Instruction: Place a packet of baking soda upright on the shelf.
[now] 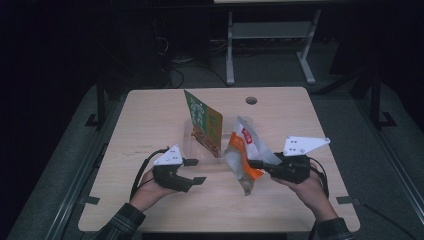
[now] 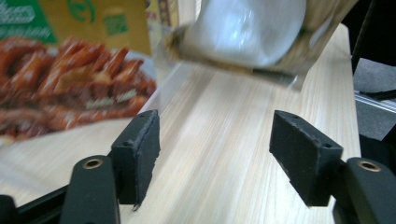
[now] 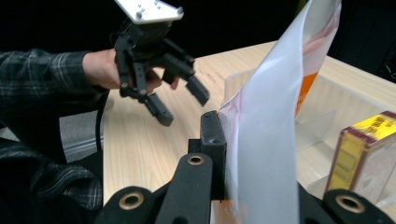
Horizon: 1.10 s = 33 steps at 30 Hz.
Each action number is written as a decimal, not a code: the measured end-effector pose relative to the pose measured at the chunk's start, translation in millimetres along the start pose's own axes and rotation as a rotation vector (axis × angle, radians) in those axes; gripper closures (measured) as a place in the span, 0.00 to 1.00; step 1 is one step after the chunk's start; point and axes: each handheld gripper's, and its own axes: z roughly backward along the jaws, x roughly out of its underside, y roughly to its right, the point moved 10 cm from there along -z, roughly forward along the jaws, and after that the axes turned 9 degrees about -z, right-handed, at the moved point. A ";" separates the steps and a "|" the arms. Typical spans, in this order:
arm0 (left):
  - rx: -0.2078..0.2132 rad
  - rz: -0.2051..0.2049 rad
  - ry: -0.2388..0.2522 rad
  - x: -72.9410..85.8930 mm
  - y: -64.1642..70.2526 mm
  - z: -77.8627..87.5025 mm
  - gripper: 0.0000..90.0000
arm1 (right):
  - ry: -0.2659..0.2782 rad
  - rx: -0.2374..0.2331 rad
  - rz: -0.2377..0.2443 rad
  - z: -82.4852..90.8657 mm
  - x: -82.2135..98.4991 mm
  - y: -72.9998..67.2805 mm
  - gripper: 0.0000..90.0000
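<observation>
Pale wood bench (image 1: 150, 125) carries the scene: the left hand-held gripper (image 1: 192, 171) hovers with jaws spread and empty, near a green box (image 1: 204, 127) leaning in a clear tray (image 3: 327, 100). Just beside it, an orange-and-white pouch (image 1: 242, 155) hangs lifted, clamped by the right hand-held gripper (image 1: 256, 163). Packing appears under way; the pouch likely needs lowering into the tray.

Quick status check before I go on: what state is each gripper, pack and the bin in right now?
left gripper: open, empty, above the table.
right gripper: shut on the white and orange pouch.
white and orange pouch: held, lifted, crumpled.
green and orange box: tilted, standing in the bin.
clear bin: on the table, open-topped.
</observation>
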 end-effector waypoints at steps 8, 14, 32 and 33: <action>-0.042 0.015 -0.020 21.0 -6.6 19.8 0.32 | 0.015 0.024 -0.004 -2.8 -11.7 13.6 1.00; -0.052 0.016 -0.047 33.1 -11.0 28.0 0.28 | 0.029 0.036 -0.006 -9.1 -22.7 24.5 1.00; -0.070 0.015 -0.109 51.1 -17.9 24.4 0.20 | 0.010 0.089 0.023 -35.4 -57.8 54.3 1.00; -0.067 0.008 -0.117 51.7 -17.9 24.4 0.20 | 0.006 0.095 0.021 -36.6 -58.8 55.6 1.00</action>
